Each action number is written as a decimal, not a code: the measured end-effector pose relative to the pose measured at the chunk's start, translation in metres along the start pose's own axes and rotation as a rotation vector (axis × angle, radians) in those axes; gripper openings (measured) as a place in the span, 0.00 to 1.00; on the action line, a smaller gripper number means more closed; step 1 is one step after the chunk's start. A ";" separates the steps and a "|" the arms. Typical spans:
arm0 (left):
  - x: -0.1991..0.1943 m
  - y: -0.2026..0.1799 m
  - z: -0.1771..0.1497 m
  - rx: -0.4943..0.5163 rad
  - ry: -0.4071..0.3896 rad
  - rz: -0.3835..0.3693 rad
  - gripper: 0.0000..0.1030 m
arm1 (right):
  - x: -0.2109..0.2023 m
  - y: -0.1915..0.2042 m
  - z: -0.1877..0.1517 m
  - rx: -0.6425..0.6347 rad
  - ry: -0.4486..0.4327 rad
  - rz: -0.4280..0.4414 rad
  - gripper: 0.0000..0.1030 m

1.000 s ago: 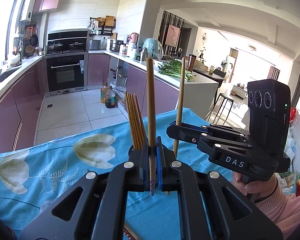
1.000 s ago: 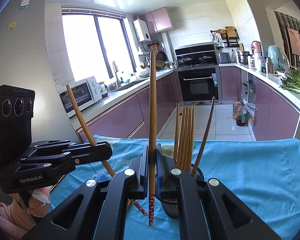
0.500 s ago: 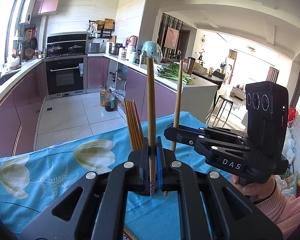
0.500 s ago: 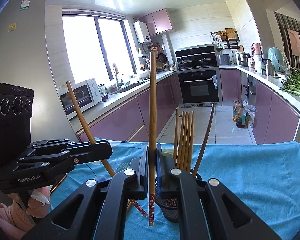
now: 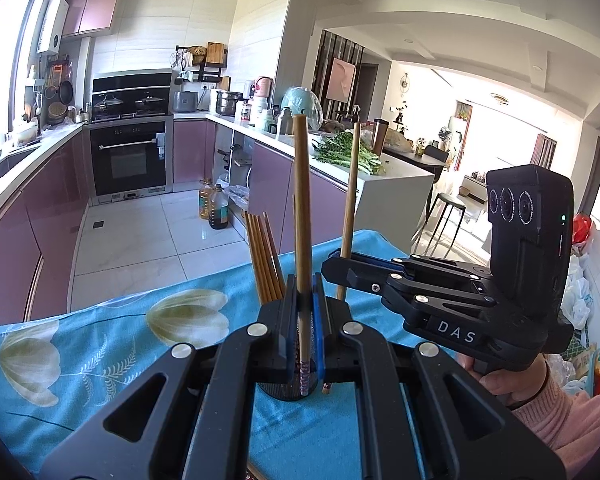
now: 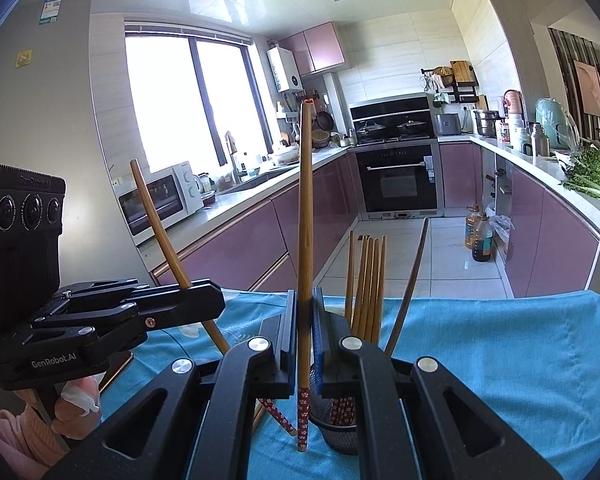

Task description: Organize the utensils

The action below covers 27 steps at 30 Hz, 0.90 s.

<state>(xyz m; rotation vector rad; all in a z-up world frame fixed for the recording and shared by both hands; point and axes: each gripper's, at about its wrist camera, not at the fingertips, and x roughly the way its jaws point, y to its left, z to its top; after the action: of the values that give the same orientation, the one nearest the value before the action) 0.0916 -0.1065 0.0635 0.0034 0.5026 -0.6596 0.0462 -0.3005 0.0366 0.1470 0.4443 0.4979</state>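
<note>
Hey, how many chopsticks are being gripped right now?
2: one chopstick in the left hand-held gripper, a second chopstick in the right hand-held gripper. Others stand in the holder.

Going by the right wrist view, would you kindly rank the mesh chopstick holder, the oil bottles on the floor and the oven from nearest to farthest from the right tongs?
1. Mesh chopstick holder: on the blue tablecloth, just beyond the right tongs, slightly right.
2. Oil bottles: on the floor, right of centre, past the table.
3. Oven: against the far wall.
</note>
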 end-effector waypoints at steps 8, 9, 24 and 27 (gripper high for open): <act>0.000 -0.002 0.003 0.003 -0.009 -0.002 0.07 | 0.000 -0.001 0.003 0.006 -0.002 -0.003 0.06; -0.001 -0.002 0.004 0.004 -0.011 -0.001 0.07 | 0.001 -0.002 0.004 0.007 -0.002 -0.003 0.06; -0.009 -0.003 0.007 0.011 -0.041 -0.001 0.07 | 0.002 -0.001 0.008 0.003 -0.013 -0.001 0.06; -0.010 -0.002 0.009 0.012 -0.049 -0.001 0.07 | 0.002 0.000 0.009 0.002 -0.014 -0.001 0.06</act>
<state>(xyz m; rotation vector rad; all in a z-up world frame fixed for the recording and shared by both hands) 0.0876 -0.1038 0.0761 -0.0020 0.4519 -0.6623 0.0525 -0.2999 0.0439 0.1519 0.4313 0.4952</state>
